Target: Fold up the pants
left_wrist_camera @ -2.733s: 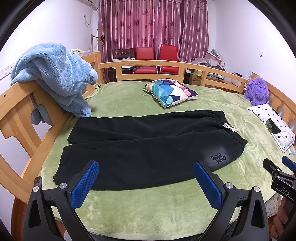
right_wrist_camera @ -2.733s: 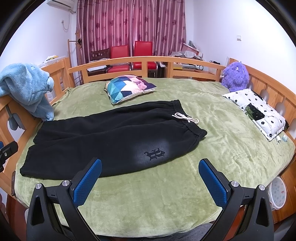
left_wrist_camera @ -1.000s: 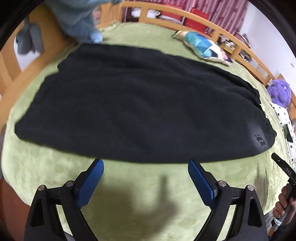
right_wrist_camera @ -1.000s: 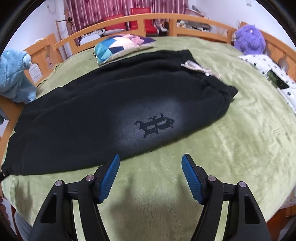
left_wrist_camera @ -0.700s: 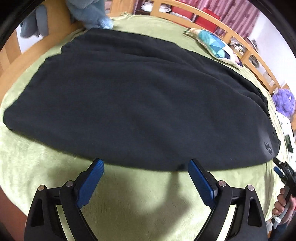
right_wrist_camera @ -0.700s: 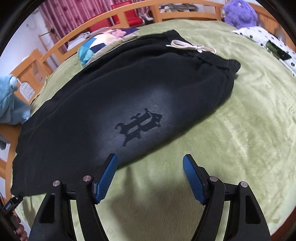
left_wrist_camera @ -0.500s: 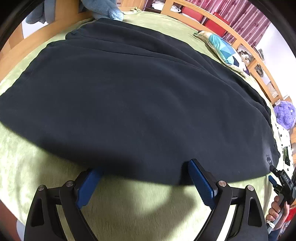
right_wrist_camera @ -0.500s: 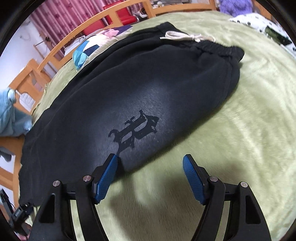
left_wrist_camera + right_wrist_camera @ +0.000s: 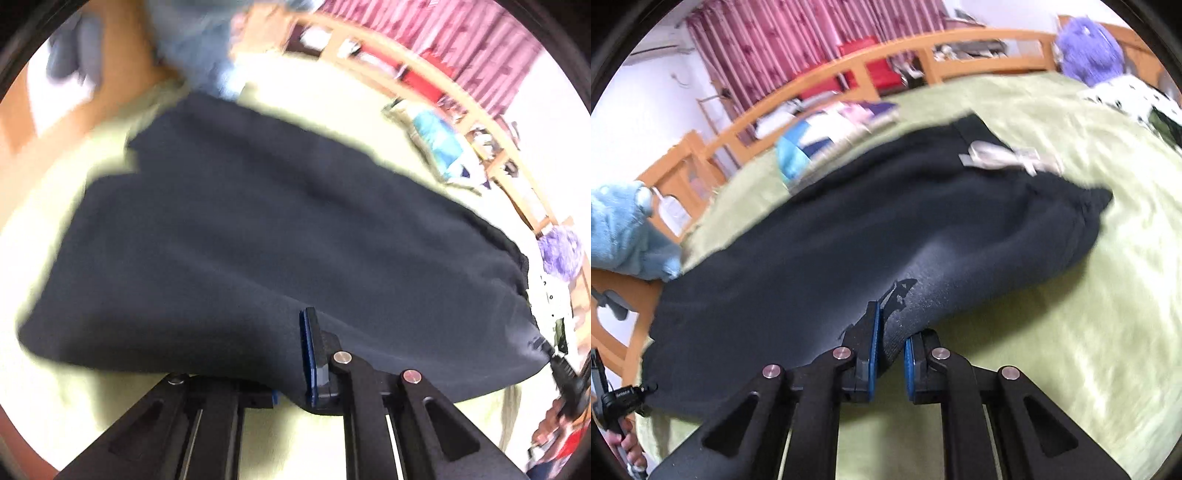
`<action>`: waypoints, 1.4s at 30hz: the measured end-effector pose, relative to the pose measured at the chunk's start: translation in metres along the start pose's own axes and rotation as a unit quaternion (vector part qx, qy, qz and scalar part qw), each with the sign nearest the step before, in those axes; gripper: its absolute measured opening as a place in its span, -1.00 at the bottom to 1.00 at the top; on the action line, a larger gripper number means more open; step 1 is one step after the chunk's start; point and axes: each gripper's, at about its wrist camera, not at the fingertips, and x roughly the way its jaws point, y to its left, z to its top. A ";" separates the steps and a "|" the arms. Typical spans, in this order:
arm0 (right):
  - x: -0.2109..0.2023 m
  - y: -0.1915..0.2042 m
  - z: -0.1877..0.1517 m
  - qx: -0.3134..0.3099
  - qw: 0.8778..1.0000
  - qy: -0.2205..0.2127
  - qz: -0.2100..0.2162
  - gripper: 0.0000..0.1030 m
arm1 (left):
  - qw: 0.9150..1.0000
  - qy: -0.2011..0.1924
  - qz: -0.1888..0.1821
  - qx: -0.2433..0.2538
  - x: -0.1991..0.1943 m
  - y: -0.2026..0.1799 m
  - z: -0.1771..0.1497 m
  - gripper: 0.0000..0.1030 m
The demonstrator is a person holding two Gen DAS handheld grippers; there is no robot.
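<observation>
— Pants [image 9: 849, 236], where are they?
— Pinched at the near edge by both claws: left claw [image 9: 295, 354] clamped on the leg, right claw [image 9: 890, 343] on the printed hip. They lie across the green bed [image 9: 1089, 295].

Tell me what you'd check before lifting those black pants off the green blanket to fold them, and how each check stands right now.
1. Left gripper has fabric: ok, the near edge of the black pants is bunched over its shut pads.
2. Right gripper has fabric: ok, a fold of the near edge beside the printed logo sits pinched between its pads.
3. Both layers of the leg caught: cannot tell, the underside is hidden.
4. Landing area on the far leg free: ok, no other thing lies on it.
5. Patterned pillow clear of the pants: cannot tell, blur hides the gap.
6. Drawstring out of the way: ok, it lies on the waistband, far from both grips.
</observation>
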 end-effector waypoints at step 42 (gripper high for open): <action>0.108 -0.025 0.052 -0.002 0.997 0.083 0.001 0.42 | 0.997 0.055 -0.035 0.028 0.108 -0.069 0.034 0.44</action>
